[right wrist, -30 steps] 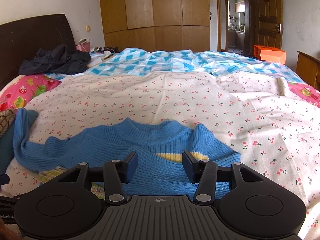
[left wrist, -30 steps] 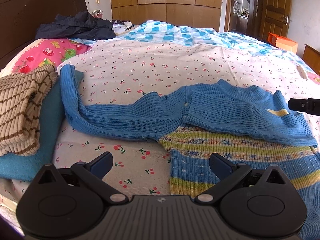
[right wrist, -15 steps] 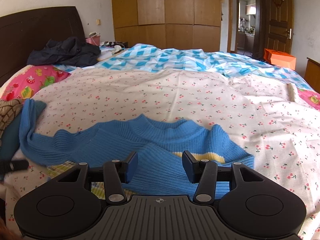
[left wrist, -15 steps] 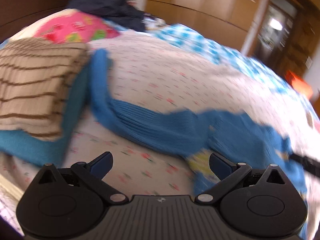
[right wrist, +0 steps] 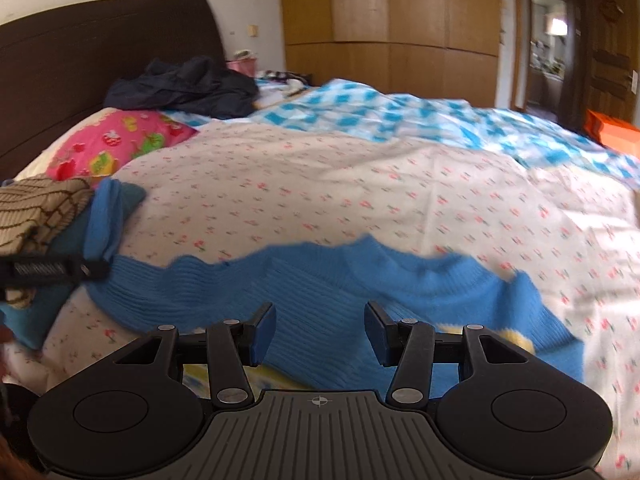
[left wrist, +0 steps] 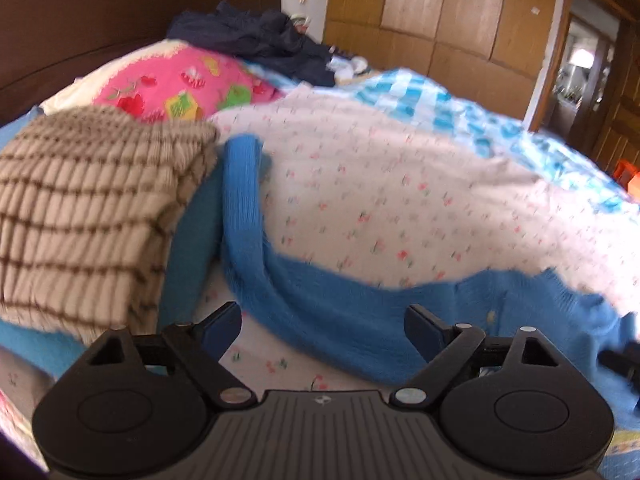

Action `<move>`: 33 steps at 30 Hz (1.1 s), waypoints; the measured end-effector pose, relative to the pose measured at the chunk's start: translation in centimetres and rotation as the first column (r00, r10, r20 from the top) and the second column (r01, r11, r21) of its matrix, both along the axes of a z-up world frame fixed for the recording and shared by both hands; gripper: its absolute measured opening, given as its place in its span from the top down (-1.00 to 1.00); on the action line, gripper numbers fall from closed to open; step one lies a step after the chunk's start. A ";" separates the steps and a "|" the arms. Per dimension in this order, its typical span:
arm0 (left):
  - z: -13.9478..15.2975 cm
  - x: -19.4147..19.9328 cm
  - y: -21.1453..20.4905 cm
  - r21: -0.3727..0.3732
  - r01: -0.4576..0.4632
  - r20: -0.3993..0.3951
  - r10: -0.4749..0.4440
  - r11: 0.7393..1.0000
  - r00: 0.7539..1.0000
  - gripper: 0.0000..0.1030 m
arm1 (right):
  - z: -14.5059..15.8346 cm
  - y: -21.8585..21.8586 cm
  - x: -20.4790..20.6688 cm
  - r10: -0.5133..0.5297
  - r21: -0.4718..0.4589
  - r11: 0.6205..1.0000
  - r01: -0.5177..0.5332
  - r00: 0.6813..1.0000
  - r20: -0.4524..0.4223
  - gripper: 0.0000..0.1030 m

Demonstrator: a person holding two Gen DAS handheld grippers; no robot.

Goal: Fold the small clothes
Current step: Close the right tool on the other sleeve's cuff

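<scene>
— Where did we find the blue sweater [right wrist: 332, 292]?

— It lay spread on the cherry-print bedsheet [right wrist: 320, 200], its body near us and one long sleeve [left wrist: 242, 208] running up toward the folded pile at the left. The end of that sleeve rested against the striped beige knit [left wrist: 88, 208], which sat on a folded teal garment [left wrist: 188, 256].

— And our left gripper [left wrist: 322, 330]?

— We had it hovering low over the base of that sleeve, jaws wide but closing. The sleeve showed between the fingers, yet the pads were not pressing on it.

— The right gripper [right wrist: 320, 332]?

— We held it above the sweater's chest, just below the neckline, jaws about half apart. Blue knit showed in the gap; the pads gripped nothing that we could see.

— Anything else around?

— A pink fruit-print pillow [right wrist: 116, 144] and a dark jacket [right wrist: 184, 88] by the headboard [right wrist: 100, 48], a blue checked quilt [right wrist: 380, 116] further back, and wooden wardrobes [right wrist: 392, 28] behind. In the right view, the left gripper's finger [right wrist: 52, 270] poked in from the edge, near the sleeve.
</scene>
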State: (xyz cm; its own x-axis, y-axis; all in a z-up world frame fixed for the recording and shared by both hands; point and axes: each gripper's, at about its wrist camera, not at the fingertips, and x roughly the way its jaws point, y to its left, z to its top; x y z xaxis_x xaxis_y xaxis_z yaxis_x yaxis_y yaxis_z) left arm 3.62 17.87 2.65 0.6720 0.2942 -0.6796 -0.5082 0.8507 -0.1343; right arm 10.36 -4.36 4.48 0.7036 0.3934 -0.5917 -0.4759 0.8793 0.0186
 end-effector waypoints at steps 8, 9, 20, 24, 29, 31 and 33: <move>-0.9 -0.5 -0.4 0.014 -0.052 -0.006 0.052 0.999 0.999 -0.57 | 3.4 9.7 3.6 0.287 0.026 0.958 -0.286 0.956 -0.062 0.06; -1.0 -0.5 -0.3 0.012 -0.056 0.000 0.056 0.998 0.998 -0.57 | 3.8 11.4 4.0 0.325 0.025 0.946 -0.324 0.943 -0.070 0.06; -1.9 -1.3 2.0 -0.080 -0.118 0.036 0.121 0.990 0.992 -0.58 | 1.3 26.4 9.6 0.537 0.018 0.832 -0.555 0.797 -0.276 0.06; -2.2 -1.1 2.3 -0.095 -0.110 0.028 0.113 0.989 0.993 -0.58 | -0.2 29.3 10.5 0.548 0.035 0.818 -0.574 0.759 -0.352 0.06; -2.5 -1.2 2.6 -0.117 -0.111 0.028 0.115 0.987 0.993 -0.58 | -2.1 31.5 10.9 0.528 0.033 0.824 -0.566 0.744 -0.409 0.55; -2.5 -1.2 2.6 -0.122 -0.116 0.031 0.121 0.986 0.992 -0.58 | -2.0 31.2 10.9 0.525 0.066 0.831 -0.552 0.740 -0.420 0.75; -2.6 -1.4 2.5 -0.118 -0.116 0.033 0.120 0.986 0.992 -0.58 | -1.1 30.5 10.7 0.518 0.065 0.841 -0.537 0.764 -0.384 0.82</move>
